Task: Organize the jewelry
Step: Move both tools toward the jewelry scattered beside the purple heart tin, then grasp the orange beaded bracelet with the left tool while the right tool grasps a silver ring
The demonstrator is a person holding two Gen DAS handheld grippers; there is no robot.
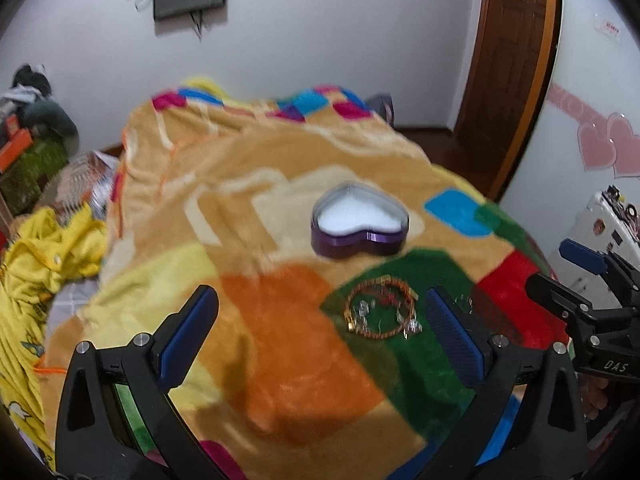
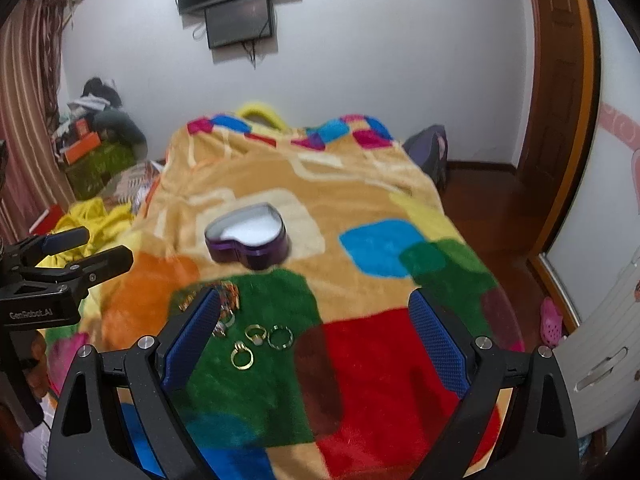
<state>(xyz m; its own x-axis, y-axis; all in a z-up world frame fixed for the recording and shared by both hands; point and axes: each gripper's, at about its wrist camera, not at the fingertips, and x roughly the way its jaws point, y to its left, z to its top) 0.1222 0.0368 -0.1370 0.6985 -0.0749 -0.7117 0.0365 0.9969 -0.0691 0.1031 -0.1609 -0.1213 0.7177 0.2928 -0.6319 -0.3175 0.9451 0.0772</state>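
- On the bed, a patchwork blanket [image 2: 372, 360] in orange, green, red and blue covers the whole work surface, and every piece of the task lies on it.
- Toward the middle of the blanket sits a purple heart-shaped box [image 1: 360, 226], lid off, with a white lining; as far as both views show, nothing is in it yet.
- Both tongs hang above the near edge: the left gripper [image 1: 320, 328] has its blue pads spread wide and holds nothing, and the right gripper [image 2: 316, 328] is likewise spread wide and empty.
- Nearer than the box, on the green patch, a tangle of beaded bracelets [image 1: 380, 312] lies in a rough ring with a few small clear pieces inside it that are too blurred to name.
- Just beside the bracelets, three gold rings [image 2: 260, 344] lie close together on the same green patch, between the right gripper's fingers in its own view.
- Judging by this, sorting has barely begun: box open and ready, all jewelry outside it.
- Left to do: pick up each ring and bracelet and set it in the box.
- Rings are small and sunk in plush pile, so pinching one cleanly looks fiddly.
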